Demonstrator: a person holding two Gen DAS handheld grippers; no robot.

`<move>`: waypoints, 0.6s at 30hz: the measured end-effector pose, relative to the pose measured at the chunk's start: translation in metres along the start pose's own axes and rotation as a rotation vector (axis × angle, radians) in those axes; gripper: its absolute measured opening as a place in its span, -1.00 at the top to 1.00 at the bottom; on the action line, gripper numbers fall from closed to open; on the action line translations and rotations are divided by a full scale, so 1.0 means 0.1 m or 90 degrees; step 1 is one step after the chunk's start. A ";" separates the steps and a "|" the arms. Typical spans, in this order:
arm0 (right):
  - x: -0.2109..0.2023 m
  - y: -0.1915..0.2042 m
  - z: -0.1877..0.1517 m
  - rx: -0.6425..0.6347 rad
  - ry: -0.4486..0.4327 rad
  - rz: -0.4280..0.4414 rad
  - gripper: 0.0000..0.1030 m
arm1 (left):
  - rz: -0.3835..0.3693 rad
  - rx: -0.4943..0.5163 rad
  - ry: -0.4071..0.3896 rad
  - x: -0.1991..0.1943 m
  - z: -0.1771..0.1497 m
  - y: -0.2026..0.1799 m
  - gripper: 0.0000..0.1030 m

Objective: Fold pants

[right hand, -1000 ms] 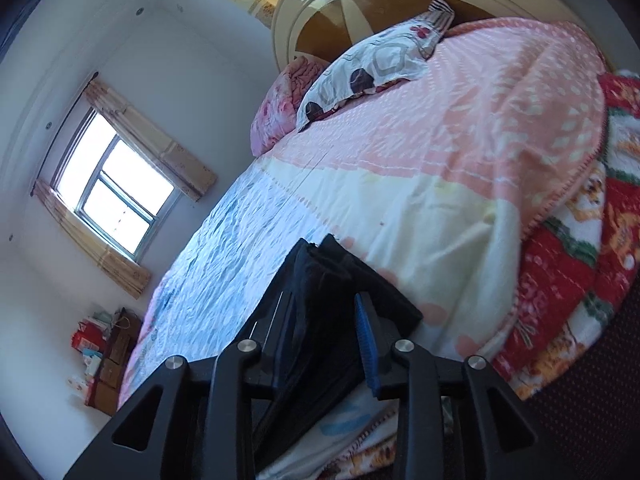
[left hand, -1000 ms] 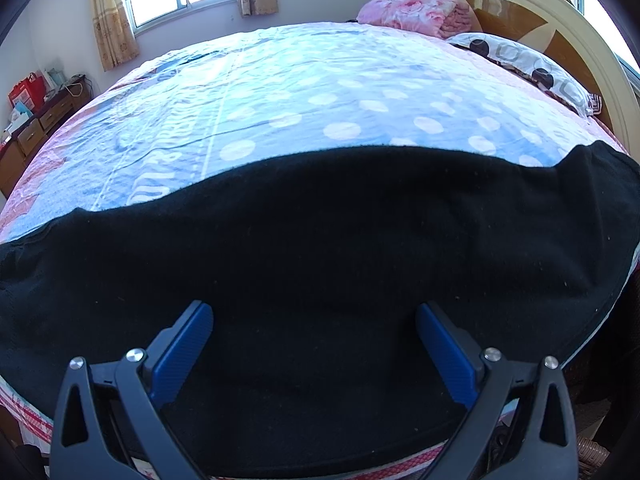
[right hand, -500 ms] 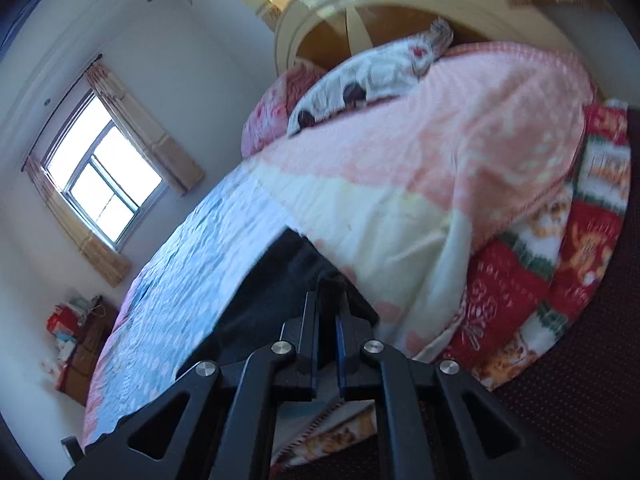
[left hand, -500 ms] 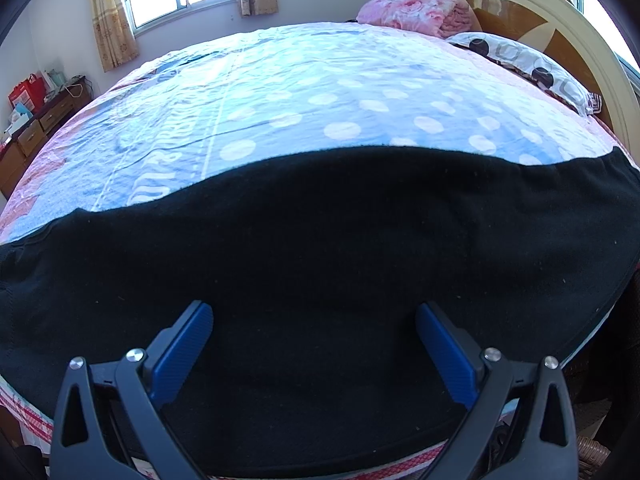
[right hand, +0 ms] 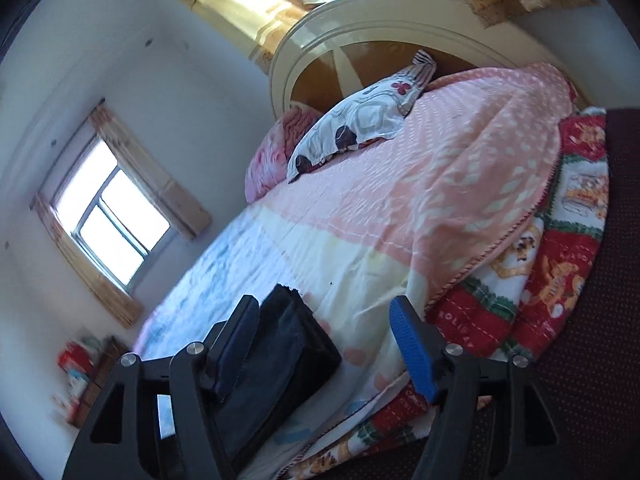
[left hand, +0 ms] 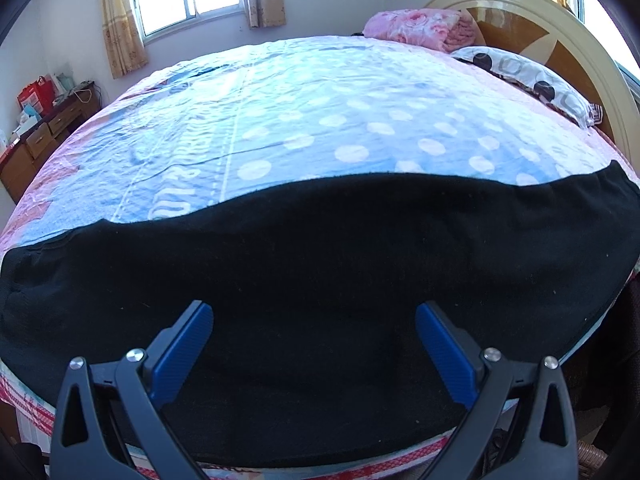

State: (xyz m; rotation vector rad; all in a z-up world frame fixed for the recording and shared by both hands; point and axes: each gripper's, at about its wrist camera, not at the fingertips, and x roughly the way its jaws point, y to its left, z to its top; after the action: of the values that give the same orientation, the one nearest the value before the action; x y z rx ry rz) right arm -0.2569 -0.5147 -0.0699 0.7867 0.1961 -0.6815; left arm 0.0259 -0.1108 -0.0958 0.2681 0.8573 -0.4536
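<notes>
Left wrist: we log left gripper (left hand: 314,326) wide above black pants (left hand: 320,248); right gripper (right hand: 324,324) wide (pants beneath).

So the count: one pair of black pants (left hand: 320,264) along the bed's near edge. One patterned pillow (left hand: 528,76) and one folded pink blanket (left hand: 420,28) at the headboard end. One bedspread (left hand: 300,112), one red blanket (right hand: 560,280) underneath, one dresser (left hand: 40,128), two curtains on the far window.
</notes>
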 end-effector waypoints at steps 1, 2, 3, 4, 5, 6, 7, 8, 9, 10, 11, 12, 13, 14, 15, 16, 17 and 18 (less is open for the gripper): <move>0.06 0.02 -0.02 -0.011 0.011 -0.005 -0.34 | -0.001 -0.001 0.000 0.00 0.00 0.00 -1.00; 0.14 0.03 -0.05 -0.014 0.033 -0.008 -0.34 | -0.002 -0.003 0.000 0.00 0.00 0.01 -1.00; 0.21 0.02 -0.10 -0.010 0.054 -0.009 -0.34 | -0.002 -0.005 0.000 0.00 0.00 0.01 -1.00; 0.26 0.01 -0.15 -0.008 0.074 -0.012 -0.33 | -0.002 -0.007 0.001 0.01 0.00 0.02 -1.00; 0.31 0.03 -0.23 -0.010 0.095 -0.001 -0.32 | -0.002 -0.007 0.002 0.01 0.00 0.02 -1.00; 0.33 0.08 -0.27 -0.018 0.108 0.003 -0.22 | -0.002 -0.007 0.002 0.01 -0.01 0.02 -1.00; 0.34 0.14 -0.30 -0.030 0.121 0.003 -0.01 | -0.003 -0.006 0.003 0.01 -0.01 0.01 -1.00; 0.31 0.23 -0.31 -0.058 0.109 -0.022 0.12 | -0.003 -0.003 0.001 0.00 -0.01 0.00 -1.00; 0.29 0.28 -0.31 -0.073 0.101 -0.039 0.20 | 0.000 -0.001 -0.001 -0.01 -0.01 0.00 -1.00; 0.26 0.31 -0.31 -0.085 0.096 -0.060 0.29 | 0.004 0.001 -0.004 -0.02 -0.01 0.00 -1.00; 0.22 0.35 -0.32 -0.098 0.088 -0.079 0.31 | 0.010 0.003 -0.011 -0.03 -0.01 0.00 -1.00; 0.19 0.38 -0.34 -0.107 0.078 -0.087 0.31 | 0.013 0.005 -0.013 -0.04 -0.01 0.00 -1.00; 0.16 0.42 -0.35 -0.119 0.069 -0.095 0.31 | 0.014 0.005 -0.013 -0.03 -0.01 0.00 -1.00; 0.12 0.47 -0.36 -0.136 0.057 -0.100 0.31 | 0.012 0.004 -0.010 -0.02 -0.01 0.01 -1.00; 0.11 0.50 -0.36 -0.146 0.049 -0.100 0.31 | 0.008 0.002 -0.005 -0.01 -0.01 0.01 -1.00; 0.09 0.52 -0.36 -0.152 0.042 -0.093 0.31 | 0.007 0.002 -0.002 0.00 -0.02 0.00 -1.00; 0.11 0.53 -0.34 -0.155 0.040 -0.075 0.31 | 0.007 0.004 0.002 0.01 -0.03 0.00 -1.00; 0.12 0.53 -0.34 -0.154 0.044 -0.068 0.31 | 0.007 0.005 0.003 0.02 -0.03 0.00 -1.00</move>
State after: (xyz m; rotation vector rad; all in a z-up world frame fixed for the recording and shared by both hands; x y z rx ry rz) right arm -0.2119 -0.4696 -0.0673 0.5709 0.3781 -0.7171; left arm 0.0246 -0.1101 -0.0993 0.2820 0.8586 -0.4460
